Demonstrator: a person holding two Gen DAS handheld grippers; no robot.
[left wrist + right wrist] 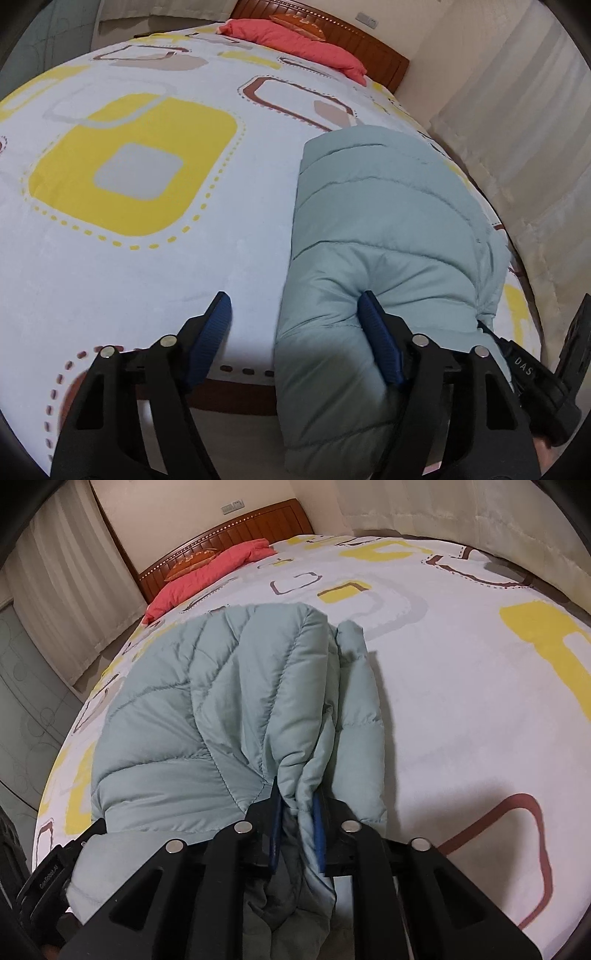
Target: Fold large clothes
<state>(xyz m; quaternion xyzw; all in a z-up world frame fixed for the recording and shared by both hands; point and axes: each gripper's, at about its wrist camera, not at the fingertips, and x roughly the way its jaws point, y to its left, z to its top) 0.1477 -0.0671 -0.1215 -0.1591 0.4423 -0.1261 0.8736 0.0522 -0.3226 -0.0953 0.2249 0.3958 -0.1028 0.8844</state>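
Black gripper fingers fill the lower frame: the right gripper (297, 823) is clamped on a bunched edge of the pale green puffer jacket (207, 709), while the left gripper (295, 339) stands with fingers apart, one blue pad (380, 339) pressing the jacket's near side. The jacket lies at mid-frame on the patterned bed (147, 258). Folding looks under way; next, the left must likely close on the padding. No containers show.

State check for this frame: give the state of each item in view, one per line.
puffer jacket: partly folded on the bed, near end bunched
right gripper: shut on the jacket's gathered edge
left gripper: open, one finger pressing the jacket, not clamped
pillow: lying at the headboard
bed sheet: spread flat
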